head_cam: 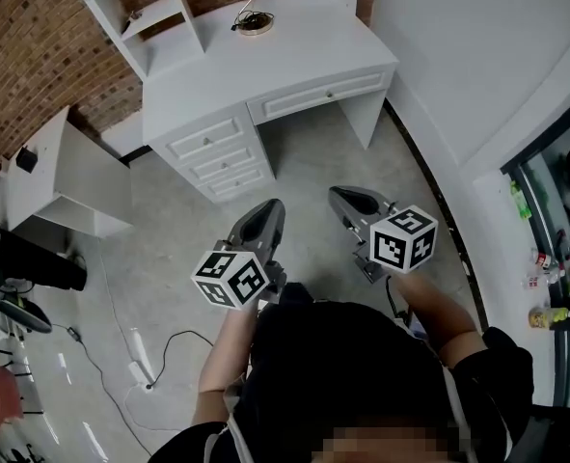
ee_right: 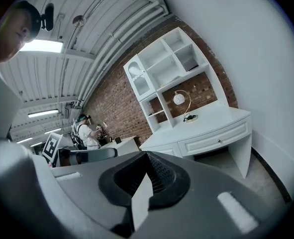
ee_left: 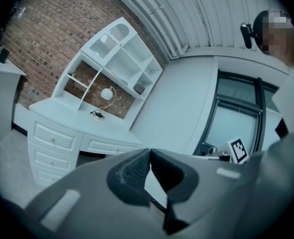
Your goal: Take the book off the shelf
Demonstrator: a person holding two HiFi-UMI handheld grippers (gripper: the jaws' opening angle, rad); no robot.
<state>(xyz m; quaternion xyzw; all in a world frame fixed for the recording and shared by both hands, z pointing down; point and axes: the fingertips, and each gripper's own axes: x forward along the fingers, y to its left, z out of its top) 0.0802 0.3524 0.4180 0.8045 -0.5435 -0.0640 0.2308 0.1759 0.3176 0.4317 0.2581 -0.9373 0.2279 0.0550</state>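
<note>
Before the desk (head_cam: 299,61), left gripper (head_cam: 269,208) and right gripper (head_cam: 339,195) hang closed, empty.

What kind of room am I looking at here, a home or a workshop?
Probably a study corner staged inside a workshop or lab. A white desk with a shelf unit stands against a brick wall, which looks homely, but bare ceiling pipes run overhead.
</note>
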